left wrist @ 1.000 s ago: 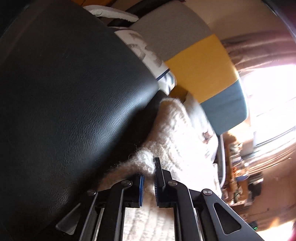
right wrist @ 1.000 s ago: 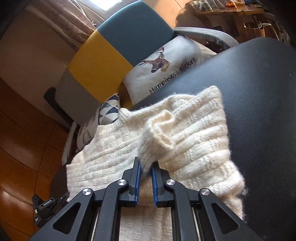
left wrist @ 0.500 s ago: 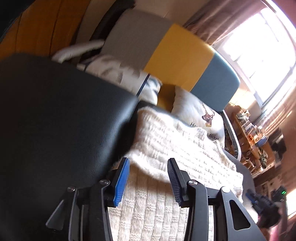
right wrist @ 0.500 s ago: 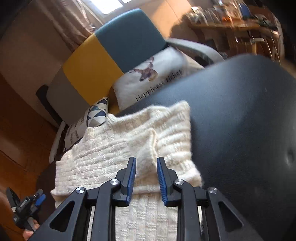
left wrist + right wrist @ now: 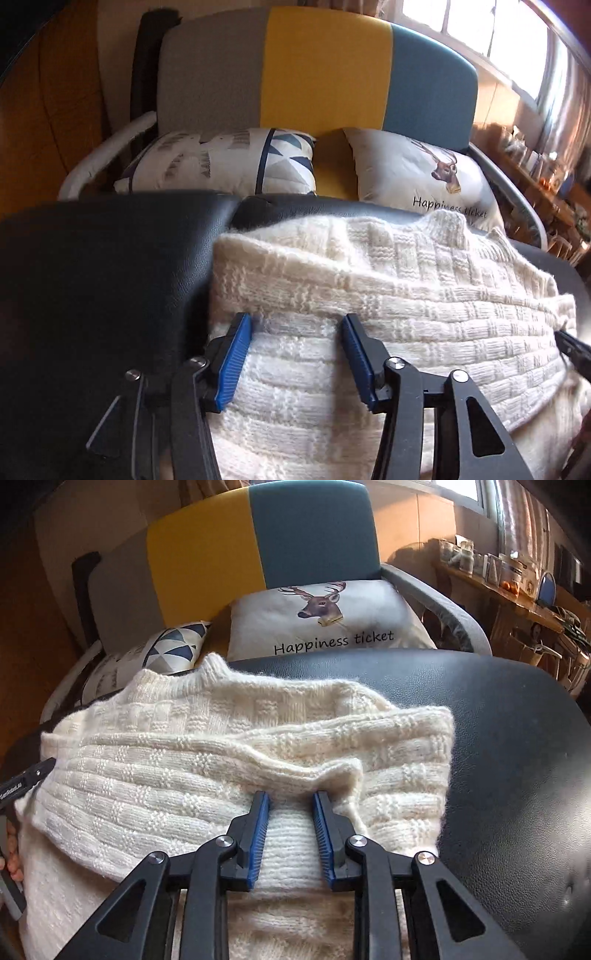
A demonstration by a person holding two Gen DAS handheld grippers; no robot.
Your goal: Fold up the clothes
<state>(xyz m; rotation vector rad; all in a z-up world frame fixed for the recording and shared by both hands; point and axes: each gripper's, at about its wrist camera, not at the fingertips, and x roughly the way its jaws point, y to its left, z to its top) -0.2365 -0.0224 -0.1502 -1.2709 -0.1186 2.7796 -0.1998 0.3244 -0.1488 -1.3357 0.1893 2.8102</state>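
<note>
Cream knit sweater (image 5: 229, 760) lies folded on the black leather surface (image 5: 517, 738), its collar toward the far edge, a doubled layer across the middle. Left part of the surface bare; sweater sits toward the right side in the left wrist view. Left gripper (image 5: 295, 325): jaws wide apart, tips resting at the fold edge, nothing clamped. Right gripper (image 5: 290, 801): jaws apart, tips against a raised ridge of knit, nothing clamped. Beyond the far edge: deer cushion (image 5: 325, 620), triangle-pattern cushion (image 5: 229, 162), a grey-yellow-blue chair back (image 5: 325, 70).
</note>
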